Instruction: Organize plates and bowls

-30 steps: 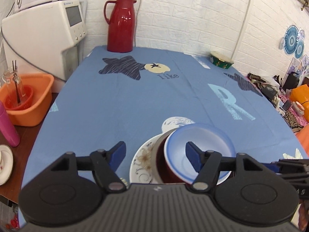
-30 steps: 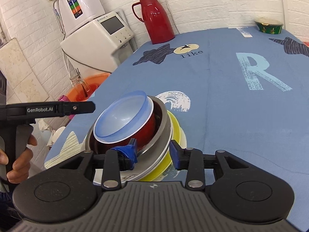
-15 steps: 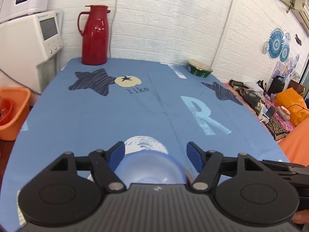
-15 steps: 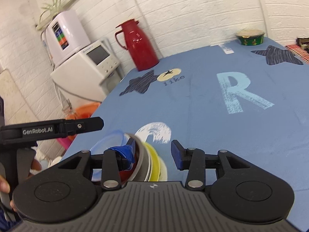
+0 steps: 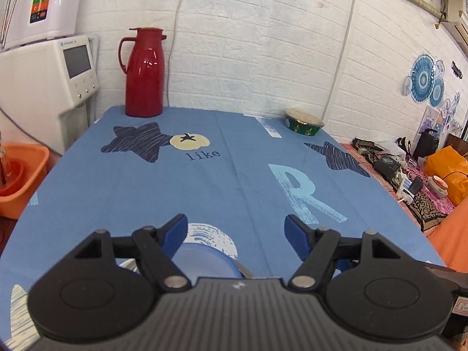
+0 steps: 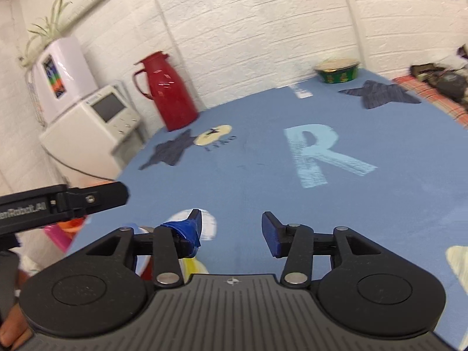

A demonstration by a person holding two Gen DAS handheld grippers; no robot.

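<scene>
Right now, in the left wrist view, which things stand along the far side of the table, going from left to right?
White machine → red jug → green bowl.

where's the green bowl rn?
The green bowl sits at the far right end of the blue tablecloth, against the white brick wall, well right of the red thermos jug; both wrist views show it.

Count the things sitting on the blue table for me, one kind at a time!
Jugs: 1, the red jug at the far end.
Bowls standing alone: 1, the green bowl at the far end.
Stacks: 1, the stack of dishes at the near edge, mostly out of view, blue bowl on top.
Total: 3
</scene>
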